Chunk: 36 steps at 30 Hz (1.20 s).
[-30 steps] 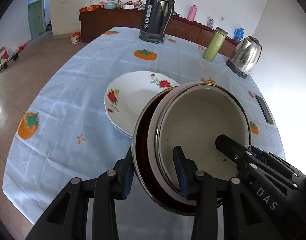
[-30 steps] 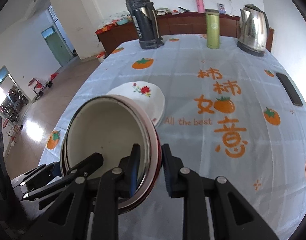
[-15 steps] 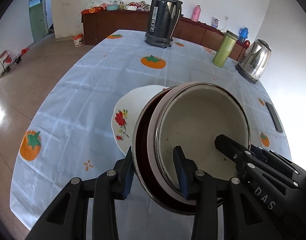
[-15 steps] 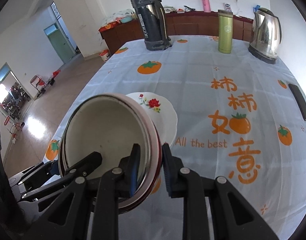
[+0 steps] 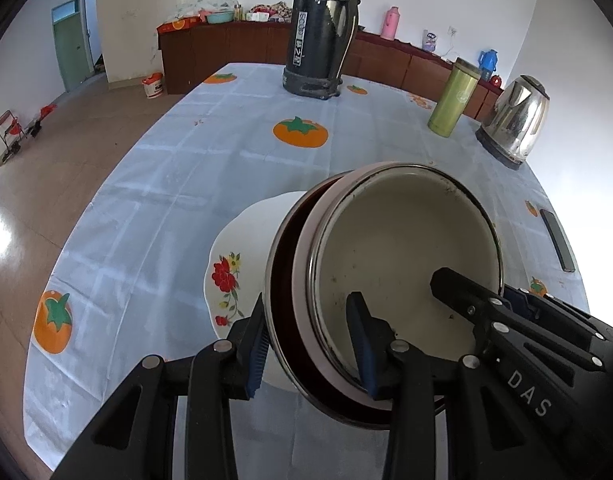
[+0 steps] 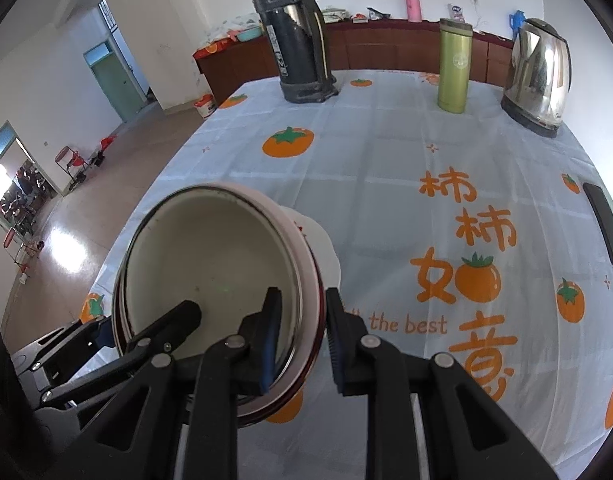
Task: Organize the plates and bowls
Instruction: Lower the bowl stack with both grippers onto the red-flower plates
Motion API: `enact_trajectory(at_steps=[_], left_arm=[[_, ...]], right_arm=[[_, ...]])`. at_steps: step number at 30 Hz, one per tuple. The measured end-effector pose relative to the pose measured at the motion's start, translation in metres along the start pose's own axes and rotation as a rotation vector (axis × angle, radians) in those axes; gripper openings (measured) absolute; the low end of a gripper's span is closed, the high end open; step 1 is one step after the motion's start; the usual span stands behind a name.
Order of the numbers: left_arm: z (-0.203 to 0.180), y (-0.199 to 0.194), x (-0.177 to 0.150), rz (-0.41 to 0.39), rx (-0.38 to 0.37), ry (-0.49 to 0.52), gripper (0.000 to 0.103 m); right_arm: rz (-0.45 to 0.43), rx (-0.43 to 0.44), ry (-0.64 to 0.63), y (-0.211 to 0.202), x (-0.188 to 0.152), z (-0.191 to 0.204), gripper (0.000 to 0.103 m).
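Two nested metal bowls [image 5: 406,248], a cream enamel one inside a dark red one, hang tilted above the table. My left gripper [image 5: 308,340] is shut on their near-left rim. My right gripper [image 6: 302,336] is shut on the opposite rim of the bowls [image 6: 210,256]. In the left wrist view the right gripper [image 5: 506,320] reaches in from the right. Directly under the bowls lies a stack of white plates [image 5: 234,264] with red flowers; only its left edge shows there. In the right wrist view only a sliver of the plates [image 6: 322,244] shows.
A blue tablecloth [image 5: 186,184] with orange fruit prints covers the table. At the far end stand a large dark thermos [image 5: 320,36], a green tumbler [image 5: 452,98] and a steel kettle [image 5: 514,120]. A black phone [image 6: 604,228] lies at the right edge. The floor drops off left.
Both grippers carried the bowls forward over the table. The plates, earlier in full view ahead, have slid under the bowls and are now mostly hidden. Both grips are unchanged.
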<state>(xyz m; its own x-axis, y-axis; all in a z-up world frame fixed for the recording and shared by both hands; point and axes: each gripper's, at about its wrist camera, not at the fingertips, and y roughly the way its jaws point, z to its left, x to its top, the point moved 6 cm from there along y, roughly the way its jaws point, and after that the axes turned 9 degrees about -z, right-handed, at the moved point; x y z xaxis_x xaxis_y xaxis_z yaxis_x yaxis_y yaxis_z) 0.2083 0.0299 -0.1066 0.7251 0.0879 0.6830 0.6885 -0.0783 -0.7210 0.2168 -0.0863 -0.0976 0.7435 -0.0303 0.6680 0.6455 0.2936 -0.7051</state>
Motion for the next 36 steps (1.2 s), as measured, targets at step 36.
enact_trajectory(at_steps=[36], left_arm=[[0.021, 0.05, 0.001, 0.19, -0.012, -0.035, 0.04]], right_arm=[[0.188, 0.002, -0.024, 0.062, 0.002, 0.001, 0.023]])
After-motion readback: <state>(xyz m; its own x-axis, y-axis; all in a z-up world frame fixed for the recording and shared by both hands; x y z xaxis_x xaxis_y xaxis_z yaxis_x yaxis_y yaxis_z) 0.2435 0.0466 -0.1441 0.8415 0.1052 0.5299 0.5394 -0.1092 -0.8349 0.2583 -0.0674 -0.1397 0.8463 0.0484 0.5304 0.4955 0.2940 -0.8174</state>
